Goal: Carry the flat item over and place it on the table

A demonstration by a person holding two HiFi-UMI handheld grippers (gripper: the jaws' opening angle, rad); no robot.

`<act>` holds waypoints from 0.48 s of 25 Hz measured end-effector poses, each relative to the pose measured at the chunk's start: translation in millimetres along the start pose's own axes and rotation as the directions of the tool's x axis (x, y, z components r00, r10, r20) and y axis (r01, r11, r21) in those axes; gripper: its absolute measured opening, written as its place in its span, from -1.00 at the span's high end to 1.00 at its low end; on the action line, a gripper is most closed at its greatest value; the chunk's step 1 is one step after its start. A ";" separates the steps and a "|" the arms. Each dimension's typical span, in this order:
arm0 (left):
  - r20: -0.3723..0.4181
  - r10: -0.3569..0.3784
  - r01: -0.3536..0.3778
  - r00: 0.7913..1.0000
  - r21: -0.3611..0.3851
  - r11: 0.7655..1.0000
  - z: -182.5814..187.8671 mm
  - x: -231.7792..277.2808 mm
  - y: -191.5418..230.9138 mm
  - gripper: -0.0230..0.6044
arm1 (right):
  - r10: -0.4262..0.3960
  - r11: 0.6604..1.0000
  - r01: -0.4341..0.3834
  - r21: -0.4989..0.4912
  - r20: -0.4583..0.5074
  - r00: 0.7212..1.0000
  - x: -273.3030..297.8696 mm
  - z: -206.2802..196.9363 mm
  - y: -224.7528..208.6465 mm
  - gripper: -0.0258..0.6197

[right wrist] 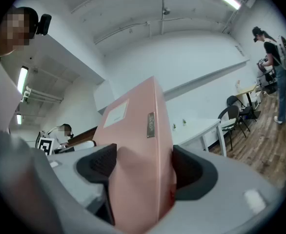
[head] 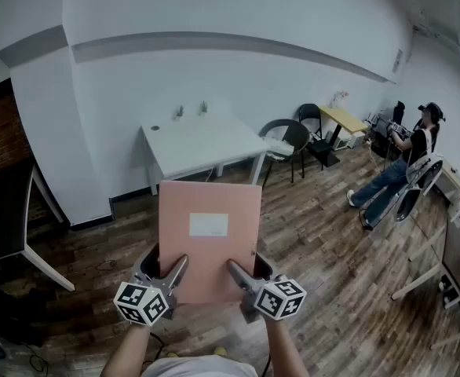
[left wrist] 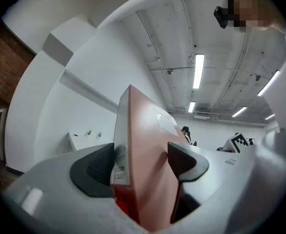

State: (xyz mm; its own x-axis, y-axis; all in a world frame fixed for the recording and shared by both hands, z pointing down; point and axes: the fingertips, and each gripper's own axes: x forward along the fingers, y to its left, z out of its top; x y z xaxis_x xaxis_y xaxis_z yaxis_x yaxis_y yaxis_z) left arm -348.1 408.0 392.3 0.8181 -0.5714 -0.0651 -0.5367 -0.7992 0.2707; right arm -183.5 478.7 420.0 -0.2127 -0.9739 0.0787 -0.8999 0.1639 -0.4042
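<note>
Pink box (head: 209, 234) is held flat in the air, well short of the table (head: 206, 146). Left gripper (head: 169, 276) and right gripper (head: 243, 277) each clamp its near edge. Risk: far end unsupported, so it may droop or pivot out if either grip slackens. Box closed; contents unseen.

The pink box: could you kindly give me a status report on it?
Left gripper and right gripper both clamped on pink box, held level. White table ahead, not reached. Path looks open.
</note>
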 end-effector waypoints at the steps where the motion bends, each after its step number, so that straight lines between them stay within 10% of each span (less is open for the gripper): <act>1: 0.000 0.002 -0.002 1.000 0.001 1.000 -0.7 1.2 0.1 -0.15 | 0.000 1.000 0.000 0.000 0.000 1.000 0.7 0.0 -1.5 -0.18; 12: 0.007 0.018 -0.018 1.000 -0.002 1.000 -0.7 4.7 1.0 -0.15 | 0.014 1.000 -0.014 -0.004 0.005 1.000 4.9 3.4 -5.1 -0.18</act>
State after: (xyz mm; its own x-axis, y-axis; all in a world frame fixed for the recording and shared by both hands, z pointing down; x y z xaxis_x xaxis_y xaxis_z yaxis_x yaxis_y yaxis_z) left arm -344.6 404.7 392.9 0.8070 -0.5867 -0.0673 -0.5506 -0.7887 0.2734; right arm -178.7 472.5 419.4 -0.2234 -0.9723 0.0688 -0.8984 0.1780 -0.4014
